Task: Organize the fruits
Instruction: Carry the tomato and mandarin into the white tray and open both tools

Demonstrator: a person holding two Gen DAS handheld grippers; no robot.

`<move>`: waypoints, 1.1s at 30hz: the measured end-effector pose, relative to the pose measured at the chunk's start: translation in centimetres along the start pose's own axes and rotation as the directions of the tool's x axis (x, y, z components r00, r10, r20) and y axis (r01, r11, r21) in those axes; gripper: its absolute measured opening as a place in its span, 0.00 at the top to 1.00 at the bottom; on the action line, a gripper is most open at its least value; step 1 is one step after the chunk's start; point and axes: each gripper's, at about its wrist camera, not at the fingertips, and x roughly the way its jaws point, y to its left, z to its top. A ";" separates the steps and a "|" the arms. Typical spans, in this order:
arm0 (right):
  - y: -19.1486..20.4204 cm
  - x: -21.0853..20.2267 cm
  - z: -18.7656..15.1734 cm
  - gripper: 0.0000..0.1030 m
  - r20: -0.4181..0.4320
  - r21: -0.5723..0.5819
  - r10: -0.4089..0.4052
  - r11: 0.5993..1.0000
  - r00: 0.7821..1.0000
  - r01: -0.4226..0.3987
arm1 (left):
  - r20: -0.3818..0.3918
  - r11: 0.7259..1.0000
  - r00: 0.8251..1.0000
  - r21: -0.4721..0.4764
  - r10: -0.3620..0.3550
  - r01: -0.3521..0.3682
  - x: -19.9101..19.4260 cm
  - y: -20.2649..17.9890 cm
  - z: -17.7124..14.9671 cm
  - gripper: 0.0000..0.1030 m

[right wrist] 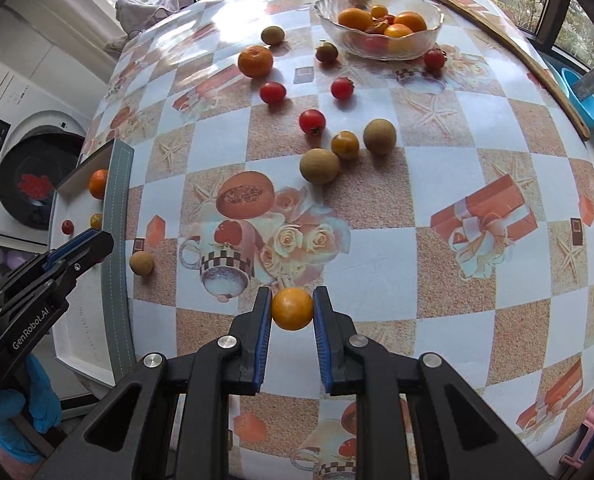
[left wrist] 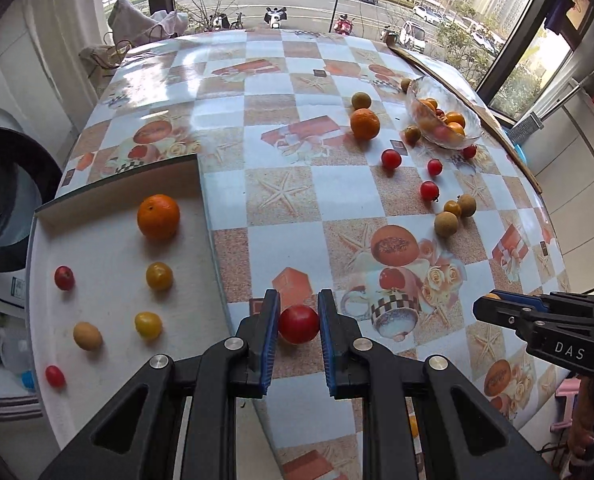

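Note:
My left gripper (left wrist: 299, 322) is shut on a red cherry tomato (left wrist: 299, 324) just above the table, right of the white tray (left wrist: 109, 384). The tray holds an orange (left wrist: 158, 216), two yellow tomatoes (left wrist: 159, 276), two red tomatoes (left wrist: 64, 278) and a brown longan (left wrist: 87, 336). My right gripper (right wrist: 293, 308) is shut on a yellow-orange tomato (right wrist: 292, 309) above the table's near part. It also shows in the left wrist view (left wrist: 497, 308). Loose fruit lies farther back: an orange (right wrist: 255, 61), red tomatoes (right wrist: 312, 121), longans (right wrist: 319, 165).
A glass bowl (right wrist: 413, 50) with several oranges and tomatoes stands at the far right of the checkered table (right wrist: 377, 264). One longan (right wrist: 141, 263) lies beside the tray wall (right wrist: 117, 240). A wooden strip (right wrist: 537, 76) runs along the table's right edge. A washing machine (right wrist: 29, 176) stands left.

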 end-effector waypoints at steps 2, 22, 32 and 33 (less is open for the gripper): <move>1.5 0.1 0.3 0.78 -0.004 -0.029 0.012 1.000 1.000 -0.013 | 0.001 1.000 1.000 -0.028 0.014 -0.014 -0.5 1.4 -0.6 0.80; 19.0 4.6 0.3 0.78 -0.120 -0.344 0.115 0.927 0.986 -0.150 | -0.089 0.950 0.980 -0.245 0.179 -0.196 -1.6 13.9 -9.1 0.80; 22.5 8.2 -0.2 0.78 -0.176 -0.418 0.068 0.898 0.982 -0.137 | -0.118 0.946 0.973 -0.236 0.200 -0.223 -0.3 15.1 -10.1 0.80; 22.7 8.6 -0.2 0.78 -0.178 -0.420 0.062 0.898 0.982 -0.133 | -0.114 0.946 0.973 -0.235 0.201 -0.223 -0.3 15.1 -10.1 0.80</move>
